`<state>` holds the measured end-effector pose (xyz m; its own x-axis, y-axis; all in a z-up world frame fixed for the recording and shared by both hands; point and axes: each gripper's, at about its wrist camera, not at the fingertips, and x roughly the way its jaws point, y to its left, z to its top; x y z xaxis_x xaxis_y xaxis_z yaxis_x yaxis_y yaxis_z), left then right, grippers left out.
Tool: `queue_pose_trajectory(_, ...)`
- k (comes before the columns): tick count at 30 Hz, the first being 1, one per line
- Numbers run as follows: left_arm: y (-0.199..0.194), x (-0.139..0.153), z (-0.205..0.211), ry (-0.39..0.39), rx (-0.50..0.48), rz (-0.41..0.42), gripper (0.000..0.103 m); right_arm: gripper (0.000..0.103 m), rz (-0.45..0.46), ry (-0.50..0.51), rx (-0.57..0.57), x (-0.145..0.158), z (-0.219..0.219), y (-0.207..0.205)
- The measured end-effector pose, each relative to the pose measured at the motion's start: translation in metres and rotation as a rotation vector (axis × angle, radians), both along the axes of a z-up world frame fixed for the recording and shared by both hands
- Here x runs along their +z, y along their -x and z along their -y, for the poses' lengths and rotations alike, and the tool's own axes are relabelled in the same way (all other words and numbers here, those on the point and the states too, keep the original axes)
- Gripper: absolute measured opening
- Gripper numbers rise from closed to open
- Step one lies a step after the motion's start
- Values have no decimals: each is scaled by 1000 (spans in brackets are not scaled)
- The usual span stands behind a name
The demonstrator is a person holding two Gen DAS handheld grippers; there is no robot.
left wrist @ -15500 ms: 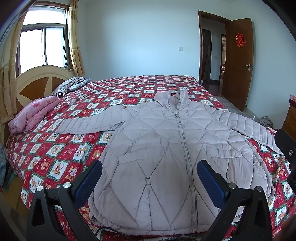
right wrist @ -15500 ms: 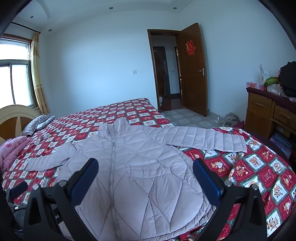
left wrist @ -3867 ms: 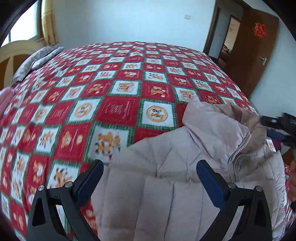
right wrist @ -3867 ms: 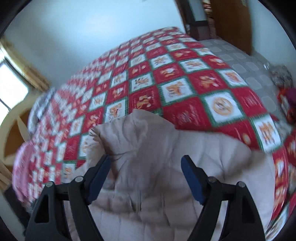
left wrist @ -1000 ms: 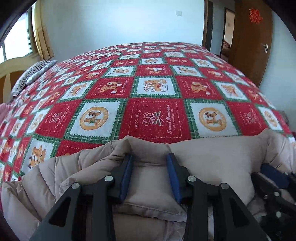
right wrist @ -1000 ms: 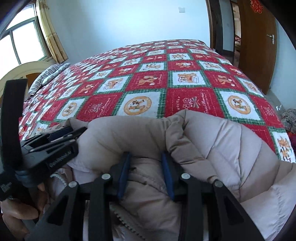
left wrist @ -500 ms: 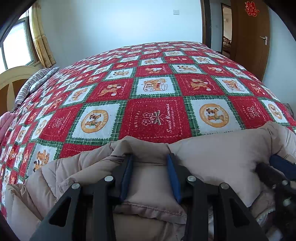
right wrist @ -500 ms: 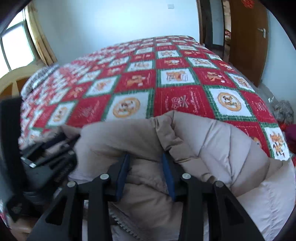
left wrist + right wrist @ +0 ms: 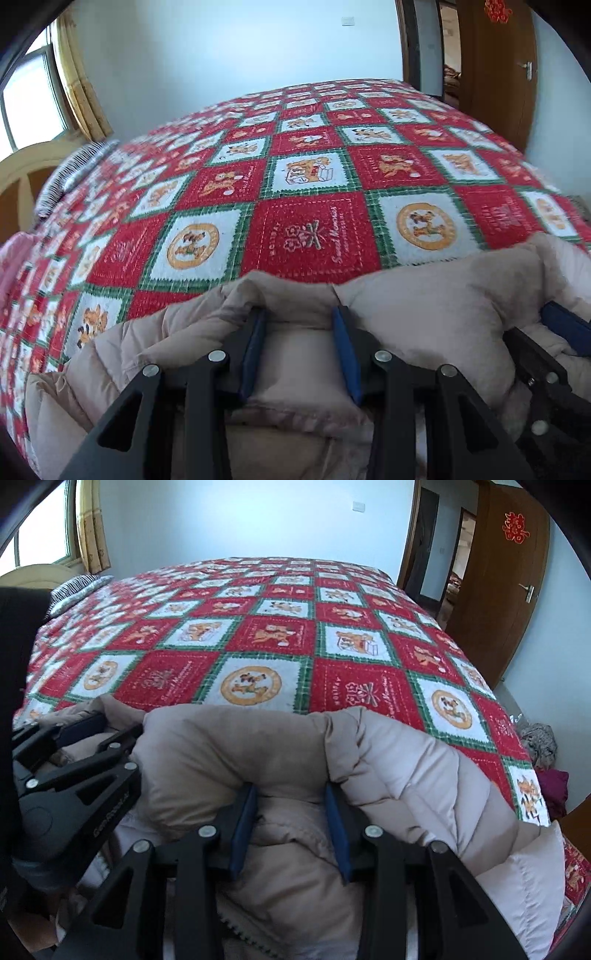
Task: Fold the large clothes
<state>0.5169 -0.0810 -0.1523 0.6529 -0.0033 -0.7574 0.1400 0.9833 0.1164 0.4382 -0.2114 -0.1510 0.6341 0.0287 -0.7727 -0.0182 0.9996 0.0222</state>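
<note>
A pale beige quilted puffer jacket (image 9: 436,302) lies bunched at the near edge of the bed; it also fills the lower part of the right wrist view (image 9: 406,768). My left gripper (image 9: 299,332) is shut on a thick fold of the jacket. My right gripper (image 9: 290,812) is shut on another fold near the zipper. The two grippers sit side by side: the right one shows at the left wrist view's right edge (image 9: 561,325), the left one at the right wrist view's left edge (image 9: 74,760).
The bed (image 9: 314,206) carries a red, white and green checked cartoon blanket (image 9: 258,646). A striped pillow (image 9: 70,173) and a wooden headboard (image 9: 22,173) are at far left. An open brown door (image 9: 495,590) and a floor clothes pile (image 9: 539,742) are at right.
Both grippers stay shut on the jacket folds. The views have shifted slightly, with the jacket edge a little lower and more blanket showing beyond it.
</note>
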Motion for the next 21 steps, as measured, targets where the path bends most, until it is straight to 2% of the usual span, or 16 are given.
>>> queue_pose_trajectory(3, 29, 28, -22, 103, -60, 17, 40, 45, 132, -72, -25, 38, 19, 47)
queue_pose_trajectory(5, 61, 54, -43, 134, -91, 61, 41, 61, 195, -96, -31, 63, 34, 85)
queue_pose_trajectory(6, 76, 64, -52, 141, -106, 80, 42, 62, 210, -104, -28, 71, 40, 99)
queue_pose_trajectory(10, 161, 101, -108, 199, -183, 129, 63, 62, 261, -130, -26, 113, 77, 199)
queue_pose_trajectory(11, 190, 108, -127, 225, -209, 142, 64, 62, 272, -135, -28, 119, 83, 216)
queue_pose_trajectory(13, 229, 115, -156, 264, -239, 154, 70, 62, 301, -136, -42, 134, 102, 278)
queue_pose_trajectory(16, 286, 116, -200, 315, -233, 150, 71, 67, 315, -107, -74, 145, 119, 347)
queue_pose_trajectory(21, 360, 94, -251, 369, -192, 103, 71, 69, 271, -52, -115, 141, 130, 428)
